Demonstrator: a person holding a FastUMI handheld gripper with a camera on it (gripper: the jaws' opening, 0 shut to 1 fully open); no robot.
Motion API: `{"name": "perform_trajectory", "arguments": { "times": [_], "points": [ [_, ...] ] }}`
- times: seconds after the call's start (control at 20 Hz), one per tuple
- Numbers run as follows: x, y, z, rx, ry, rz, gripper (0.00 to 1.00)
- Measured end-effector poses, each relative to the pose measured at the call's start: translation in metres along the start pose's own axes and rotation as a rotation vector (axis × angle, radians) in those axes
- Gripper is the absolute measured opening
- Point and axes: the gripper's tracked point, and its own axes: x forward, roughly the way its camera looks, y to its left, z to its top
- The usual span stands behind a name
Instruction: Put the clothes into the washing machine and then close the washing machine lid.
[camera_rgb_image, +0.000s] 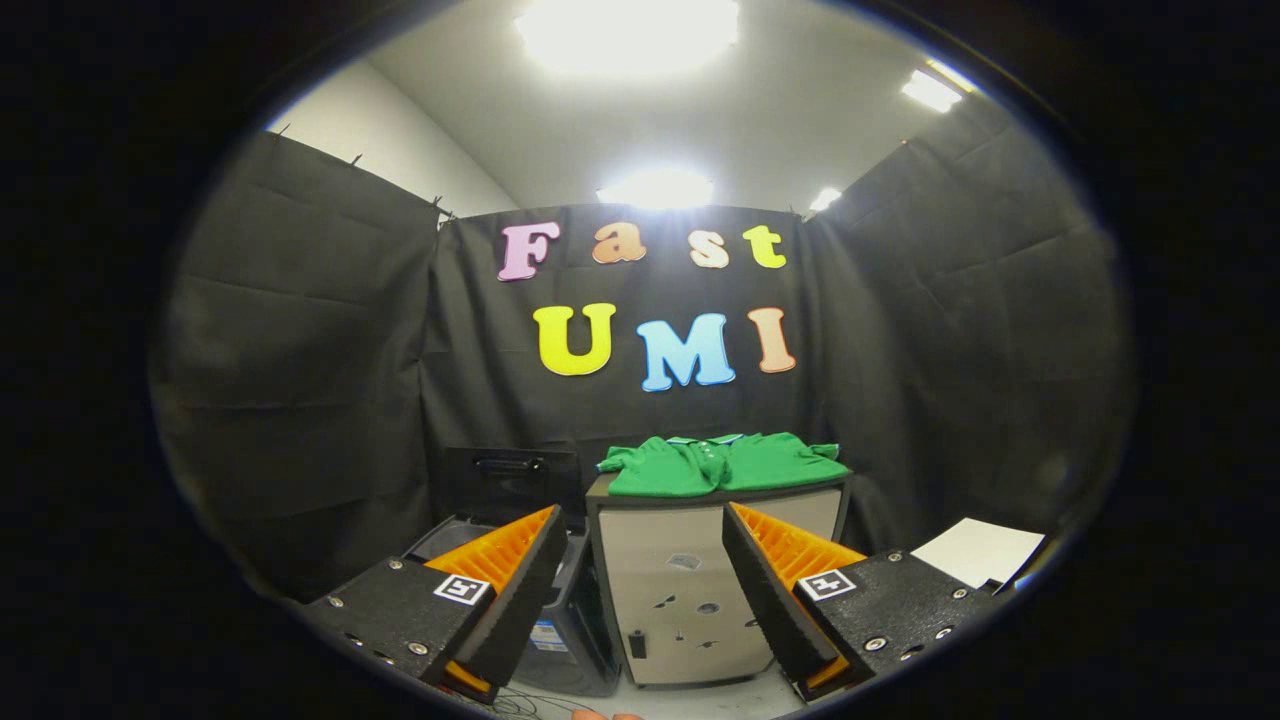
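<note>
Currently the gripper (640, 570) hangs released, its two fingers spread wide and holding nothing. Between and beyond them stands a pale cabinet (690, 600) with a dark top. A green shirt (720, 462) lies folded across that top, covering most of it from the left edge to the right, one sleeve reaching over the right corner. It looks soft and thin, with a collar and a short button placket facing the back wall.

To the left of the cabinet, lower down, sits a dark washing machine (575, 640), its lid (505, 480) apparently raised upright against the cloth wall; I cannot make out the drum opening itself.

By my reading, the task is at its very start: the shirt is untouched. The next move calls for advancing to the cabinet top and pinching a thick fold near the front edge, so the cloth lifts in one bundle.

A white sheet (975, 550) lies off to the right.
</note>
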Motion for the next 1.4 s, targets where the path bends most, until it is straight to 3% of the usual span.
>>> {"name": "perform_trajectory", "arguments": {
  "times": [0.35, 0.65, 0.9, 1.4],
  "points": [
    [0.078, -0.043, 0.074, 0.009, -0.060, -0.057, 0.96],
    [0.160, -0.071, 0.095, -0.020, 0.016, -0.102, 0.96],
    [0.227, -0.093, 0.068, -0.066, 0.191, -0.126, 0.96],
    [0.339, -0.084, -0.011, -0.055, 0.463, -0.065, 0.96]
  ]
}}
